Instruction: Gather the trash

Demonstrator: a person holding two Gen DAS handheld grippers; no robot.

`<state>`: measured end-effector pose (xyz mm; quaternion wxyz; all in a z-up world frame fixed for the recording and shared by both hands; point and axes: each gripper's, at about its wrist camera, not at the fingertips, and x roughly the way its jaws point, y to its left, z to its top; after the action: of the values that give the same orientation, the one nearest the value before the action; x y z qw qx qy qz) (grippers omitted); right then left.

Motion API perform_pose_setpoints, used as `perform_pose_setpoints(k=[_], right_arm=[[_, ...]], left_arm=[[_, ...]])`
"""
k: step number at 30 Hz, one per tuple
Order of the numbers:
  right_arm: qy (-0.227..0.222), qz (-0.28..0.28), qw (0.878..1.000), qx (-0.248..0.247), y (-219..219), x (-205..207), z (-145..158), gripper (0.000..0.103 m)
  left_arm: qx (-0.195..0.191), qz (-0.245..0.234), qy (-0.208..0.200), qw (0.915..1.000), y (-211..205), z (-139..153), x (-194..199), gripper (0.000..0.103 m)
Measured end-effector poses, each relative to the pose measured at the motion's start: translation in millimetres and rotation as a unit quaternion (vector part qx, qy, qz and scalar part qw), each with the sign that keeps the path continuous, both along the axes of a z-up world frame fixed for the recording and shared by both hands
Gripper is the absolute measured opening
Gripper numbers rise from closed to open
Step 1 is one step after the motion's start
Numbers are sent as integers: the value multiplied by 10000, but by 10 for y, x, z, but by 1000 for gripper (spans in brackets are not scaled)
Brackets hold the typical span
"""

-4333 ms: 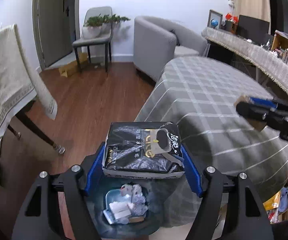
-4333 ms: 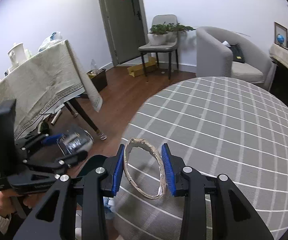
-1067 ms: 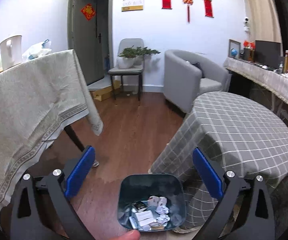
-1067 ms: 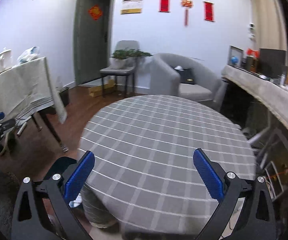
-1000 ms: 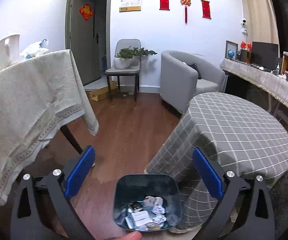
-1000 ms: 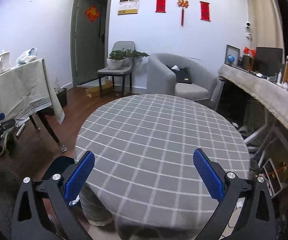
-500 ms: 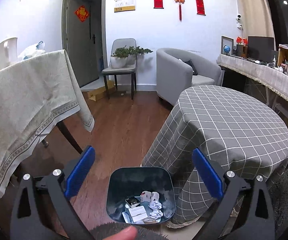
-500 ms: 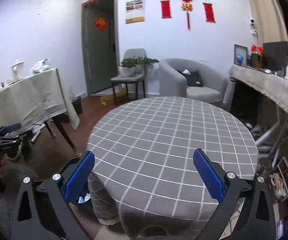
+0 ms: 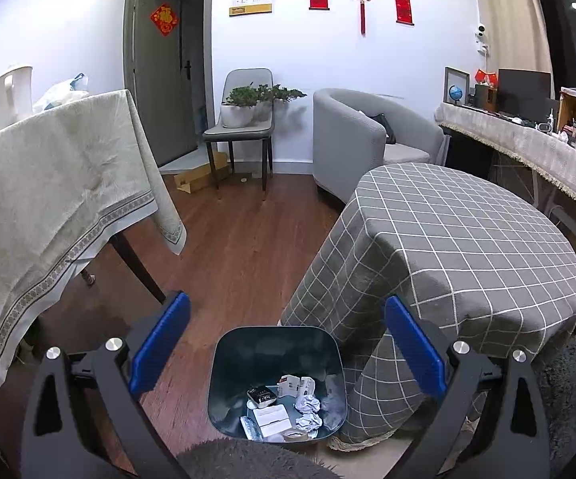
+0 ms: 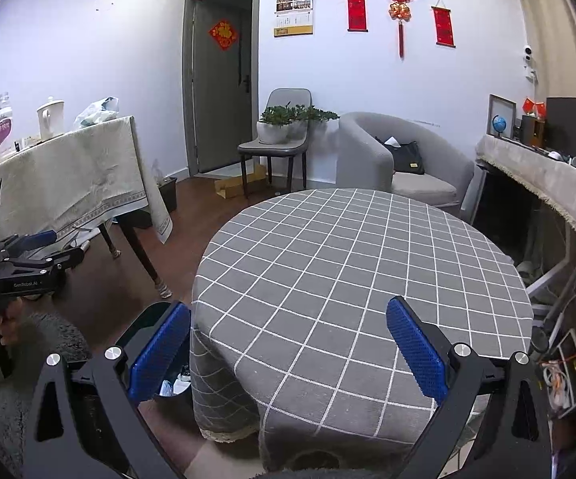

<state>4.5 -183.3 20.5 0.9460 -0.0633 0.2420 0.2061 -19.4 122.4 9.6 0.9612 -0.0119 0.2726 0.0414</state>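
While both your grippers, left (image 9: 286, 349) and right (image 10: 288, 349), hang wide open and empty beside the bin (image 9: 278, 343), scraps hidden under the table (image 10: 359, 263) could get missed.

Trash (image 9: 284, 411) in dark bin (image 9: 276, 343) (floor)

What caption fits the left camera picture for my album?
Open left gripper above the bin of trash, beside the round table.
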Motion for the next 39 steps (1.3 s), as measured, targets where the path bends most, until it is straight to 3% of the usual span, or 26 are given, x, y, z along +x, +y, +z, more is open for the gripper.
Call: perform_pose_setpoints(k=[39], right_arm=[[75,-21,10000,-45,2,33,-21,100]], left_arm=[[164,-90,-7,9998,-109,-15,4,100]])
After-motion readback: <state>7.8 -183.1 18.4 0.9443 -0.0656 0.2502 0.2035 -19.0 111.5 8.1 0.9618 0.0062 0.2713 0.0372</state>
